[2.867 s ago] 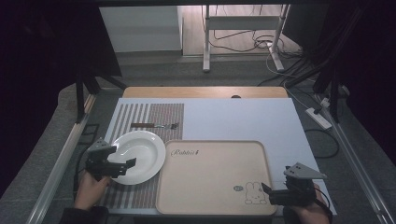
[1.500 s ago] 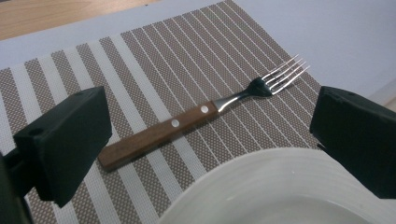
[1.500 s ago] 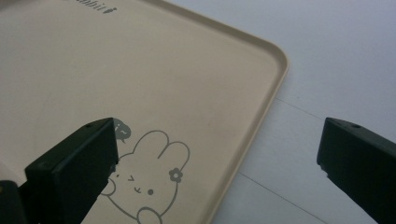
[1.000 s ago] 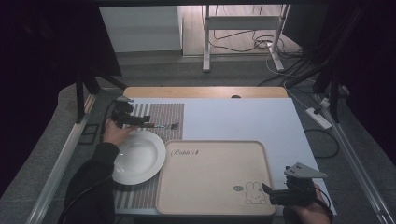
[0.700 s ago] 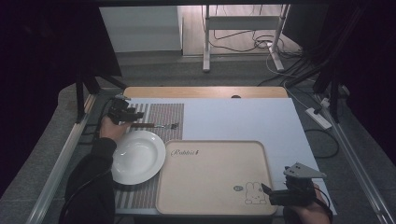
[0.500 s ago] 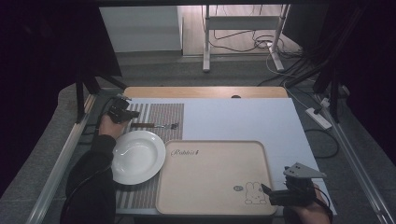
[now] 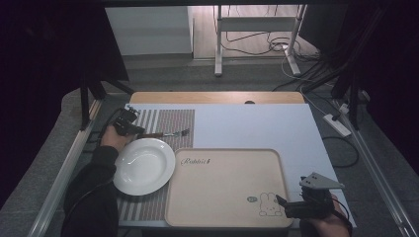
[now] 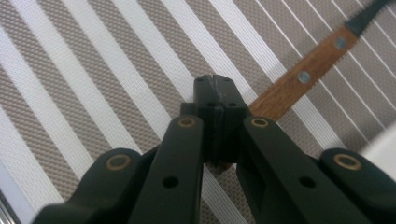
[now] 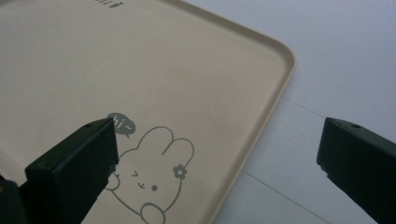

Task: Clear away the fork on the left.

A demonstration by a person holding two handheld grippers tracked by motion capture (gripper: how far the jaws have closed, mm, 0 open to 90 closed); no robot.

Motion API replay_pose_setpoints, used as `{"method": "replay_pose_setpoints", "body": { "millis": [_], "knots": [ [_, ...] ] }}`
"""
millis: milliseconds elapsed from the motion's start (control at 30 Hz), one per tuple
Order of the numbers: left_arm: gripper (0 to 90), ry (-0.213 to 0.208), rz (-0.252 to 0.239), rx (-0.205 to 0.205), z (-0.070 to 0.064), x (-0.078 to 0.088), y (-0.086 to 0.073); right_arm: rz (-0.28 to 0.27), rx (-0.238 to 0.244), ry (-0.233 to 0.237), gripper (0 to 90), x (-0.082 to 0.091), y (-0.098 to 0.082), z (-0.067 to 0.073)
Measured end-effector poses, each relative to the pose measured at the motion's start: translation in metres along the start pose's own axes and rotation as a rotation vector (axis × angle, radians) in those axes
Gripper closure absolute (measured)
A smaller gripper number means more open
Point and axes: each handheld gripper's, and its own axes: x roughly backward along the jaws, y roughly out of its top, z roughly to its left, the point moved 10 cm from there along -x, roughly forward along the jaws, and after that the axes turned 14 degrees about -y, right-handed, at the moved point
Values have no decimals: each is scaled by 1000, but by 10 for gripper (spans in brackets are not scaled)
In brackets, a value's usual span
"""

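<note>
Over at the far left of the striped placemat (image 7: 170,118), my left claw (image 8: 215,86) is clamping the fork (image 7: 165,134) by its wooden handle, jaws having just snapped together; lifting comes next, I reckon.

Fork (image 8: 299,81): handle end hidden under left gripper (image 8: 215,100) fingers, tines cut off at 1 o'clock edge. Tray (image 9: 261,116) cut off at 9 o'clock; rabbit print partly behind right gripper's finger (image 9: 79,163).

A lab-like recording room is probably being shown: a counter (image 7: 247,123) is being flanked by metal rails (image 7: 64,173), with loose cables (image 7: 276,47) and a power strip (image 7: 337,124) lying around in the dimness.
</note>
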Motion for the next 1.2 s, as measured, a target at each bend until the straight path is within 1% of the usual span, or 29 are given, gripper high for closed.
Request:
{"method": "replay_pose_setpoints", "body": {
  "millis": [100, 133, 300, 367, 433, 467, 500, 533, 567, 600, 633, 700, 733, 767, 800, 833, 867, 900, 933, 967, 1000, 1033, 1100, 1133, 1167, 1200],
  "knots": [
    [890, -26, 4, -10, -5, 1, -4, 2, 4, -2, 0, 0, 0, 0],
    [891, -26, 4, -10, -5, 1, -4, 2, 4, -2, 0, 0, 0, 0],
    [890, -59, 31, -37, -13, 1, -10, 3, 4, -2, 0, -1, 0, 0],
    [891, -53, 33, -51, -14, 1, -11, 3, 6, -2, 0, -1, 0, 1],
    [890, -66, 28, -50, -14, 1, -10, 4, 7, -3, 0, -1, 0, 1],
    [889, -47, 1, -37, -11, 4, -7, 4, 7, -3, 0, -1, 0, 1],
    [866, -44, -29, -29, -10, 7, -4, 3, 6, -2, 0, -1, 0, 1],
    [788, -44, -51, -21, -9, 10, -1, 2, 5, -2, 0, -1, 0, 1],
    [775, -44, -51, -21, -9, 10, -1, 4, 4, -1, 0, -1, 0, 1],
    [756, -47, -64, -18, -9, 13, 2, 3, 4, -1, 0, -1, 0, 1],
    [756, -47, -75, -21, -10, 14, 6, 3, 4, -1, 0, -1, 0, 1],
    [633, -50, -83, -34, -14, 15, 11, 4, 4, -1, 0, -1, 0, 1],
    [633, -50, -86, -42, -15, 14, 14, 4, 4, -1, 0, -1, 0, 1],
    [591, -53, -88, -51, -17, 13, 17, 4, 3, -1, 0, -1, 0, 0],
    [512, -51, -87, -58, -19, 12, 19, 4, 3, 0, 0, -1, 0, 0],
    [409, -52, -90, -60, -21, 10, 22, 1, 4, -1, 0, -1, 0, 0],
    [334, -62, -84, -64, -24, 5, 26, 1, 4, -1, 0, -1, 0, 0],
    [279, -61, -75, -67, -26, 2, 28, 1, 4, -1, 0, -1, 0, 0],
    [253, -69, -68, -72, -28, -1, 30, 2, 4, -1, 0, 0, 0, 0],
    [215, -88, -56, -72, -31, -4, 32, 2, 4, 0, 0, 0, 0, 0],
    [165, -88, -56, -72, -31, -4, 32, 2, 4, 1, 0, 0, 0, 0],
    [127, -98, -27, -77, -35, -10, 35, 2, 4, 1, 0, 0, 0, 0],
    [51, -95, 3, -92, -38, -17, 37, -1, 1, 2, 0, 0, 0, 0],
    [17, -95, 3, -92, -38, -17, 37, -1, 1, 2, 0, 0, 0, 0],
    [1, -102, 23, -99, -41, -21, 38, -2, 3, 3, 0, 0, 0, 0],
    [1, -90, 48, -105, -42, -27, 40, -3, 2, 4, 0, 0, 1, 0]
  ]
}}
